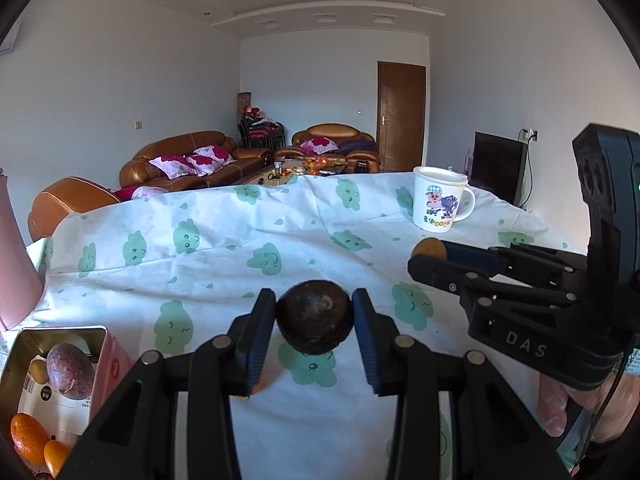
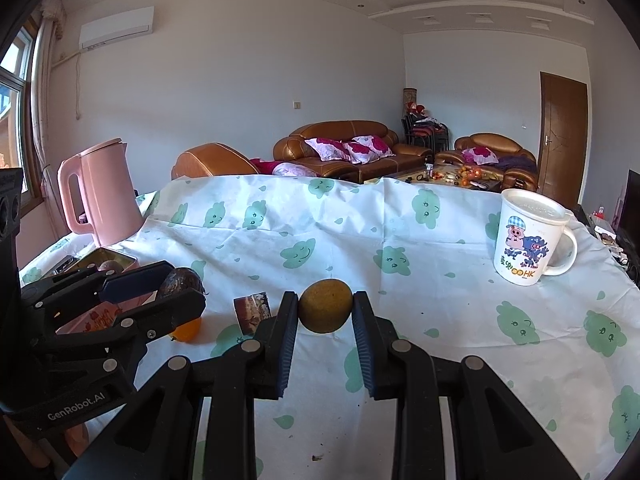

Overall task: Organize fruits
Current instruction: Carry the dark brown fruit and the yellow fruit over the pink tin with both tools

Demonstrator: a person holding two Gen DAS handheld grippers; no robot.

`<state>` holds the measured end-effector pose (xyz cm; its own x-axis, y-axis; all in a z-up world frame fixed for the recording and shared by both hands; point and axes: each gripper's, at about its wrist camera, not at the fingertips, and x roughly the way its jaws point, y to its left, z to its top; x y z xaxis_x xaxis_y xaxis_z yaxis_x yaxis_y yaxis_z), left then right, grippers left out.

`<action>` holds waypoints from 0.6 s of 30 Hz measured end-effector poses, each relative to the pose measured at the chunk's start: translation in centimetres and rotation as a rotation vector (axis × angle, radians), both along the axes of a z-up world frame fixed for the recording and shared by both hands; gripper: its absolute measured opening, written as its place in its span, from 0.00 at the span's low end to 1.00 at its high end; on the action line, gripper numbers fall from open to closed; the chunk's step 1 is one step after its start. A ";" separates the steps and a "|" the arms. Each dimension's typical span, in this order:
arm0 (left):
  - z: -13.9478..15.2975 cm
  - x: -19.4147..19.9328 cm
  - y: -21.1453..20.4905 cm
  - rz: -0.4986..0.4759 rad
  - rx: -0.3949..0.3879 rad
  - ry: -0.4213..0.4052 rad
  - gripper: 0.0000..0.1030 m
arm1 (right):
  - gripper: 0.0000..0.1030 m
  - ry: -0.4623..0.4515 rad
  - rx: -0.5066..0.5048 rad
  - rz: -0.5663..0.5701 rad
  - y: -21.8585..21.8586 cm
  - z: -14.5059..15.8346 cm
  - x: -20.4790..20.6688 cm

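My left gripper point(image 1: 314, 297) is shut on a dark brown round fruit point(image 1: 314, 322), held just above the cloud-print tablecloth point(image 1: 224, 248). At the lower left an open tin box point(image 1: 105, 344) holds a purple fruit point(image 1: 70, 370), an orange point(image 1: 27, 436) and smaller fruits. My right gripper point(image 2: 325, 299) is shut on a yellow-brown round fruit point(image 2: 325, 310). In the left wrist view the right gripper point(image 1: 430, 257) comes in from the right with that fruit point(image 1: 428, 249). The right wrist view shows the left gripper point(image 2: 184, 284) with the dark fruit point(image 2: 180, 280), and an orange point(image 2: 188, 330) on the cloth beneath it.
A pink kettle point(image 2: 100, 192) stands at the table's left behind the tin box point(image 2: 118, 258). A lidded cartoon mug point(image 2: 528, 240) stands at the far right. A small brown wrapper point(image 2: 253, 312) lies beside the orange. Sofas and a door lie beyond the table.
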<state>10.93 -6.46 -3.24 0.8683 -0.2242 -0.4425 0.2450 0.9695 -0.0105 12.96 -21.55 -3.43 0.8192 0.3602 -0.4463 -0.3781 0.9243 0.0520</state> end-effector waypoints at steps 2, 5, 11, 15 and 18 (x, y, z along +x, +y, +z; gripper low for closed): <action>0.1 -0.2 0.1 0.008 0.000 -0.014 0.40 | 0.28 -0.007 -0.001 -0.002 0.0 0.1 -0.1; 0.3 -0.7 0.2 0.020 0.001 -0.048 0.40 | 0.29 -0.030 0.000 -0.009 0.0 0.3 -0.5; 0.6 -1.5 0.1 0.023 0.009 -0.088 0.40 | 0.29 -0.078 -0.007 -0.031 0.0 0.6 -1.2; 0.8 -1.5 0.5 0.022 -0.011 -0.095 0.40 | 0.28 -0.087 0.004 -0.048 -0.3 0.7 -1.7; 0.7 -1.7 1.0 0.021 -0.028 -0.088 0.40 | 0.29 -0.080 0.000 -0.041 0.1 0.7 -2.4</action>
